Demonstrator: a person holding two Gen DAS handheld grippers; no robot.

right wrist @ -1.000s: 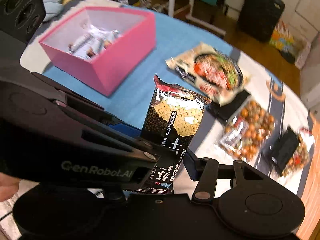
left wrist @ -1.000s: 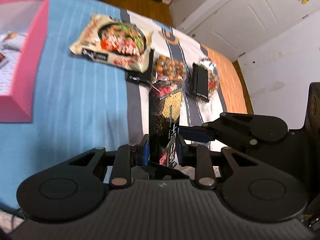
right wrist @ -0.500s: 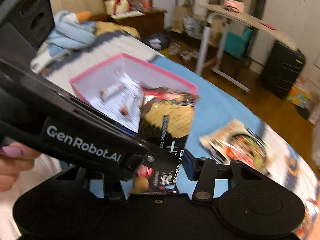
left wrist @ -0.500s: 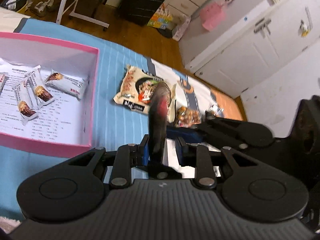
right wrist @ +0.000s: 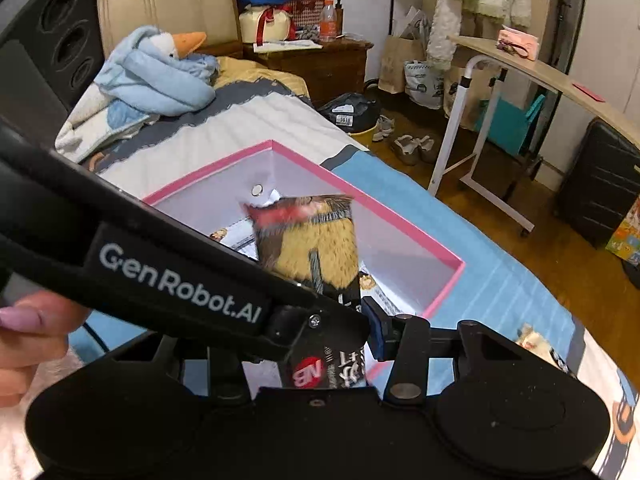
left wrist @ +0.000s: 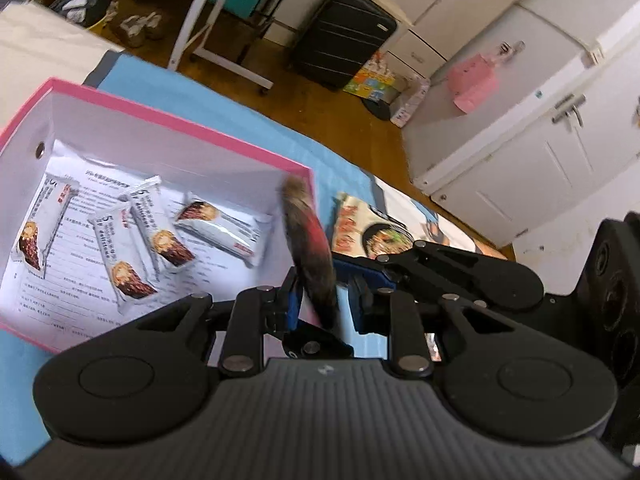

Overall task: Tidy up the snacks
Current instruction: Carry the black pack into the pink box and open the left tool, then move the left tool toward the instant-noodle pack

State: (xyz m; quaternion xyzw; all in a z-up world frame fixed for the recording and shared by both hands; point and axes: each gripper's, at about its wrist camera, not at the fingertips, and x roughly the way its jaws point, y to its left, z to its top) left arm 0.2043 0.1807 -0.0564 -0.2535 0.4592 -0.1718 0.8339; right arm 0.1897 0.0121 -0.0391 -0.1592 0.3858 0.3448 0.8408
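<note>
The cracker packet [right wrist: 316, 248] stands long axis upright, pinched at its lower end by both left tongs [left wrist: 322, 304] and right tongs [right wrist: 340, 332], poised over the pink box [right wrist: 440, 284]'s near-right corner on the bed.

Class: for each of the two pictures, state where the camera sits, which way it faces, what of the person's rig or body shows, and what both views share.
Left wrist: sits on the left gripper, looks along its fingers at the pink box; the right gripper shows at right.
Right wrist: sits on the right gripper, faces the bed's headboard; the left gripper and a hand cross at left.
Shared: the box and the cracker packet.
</note>
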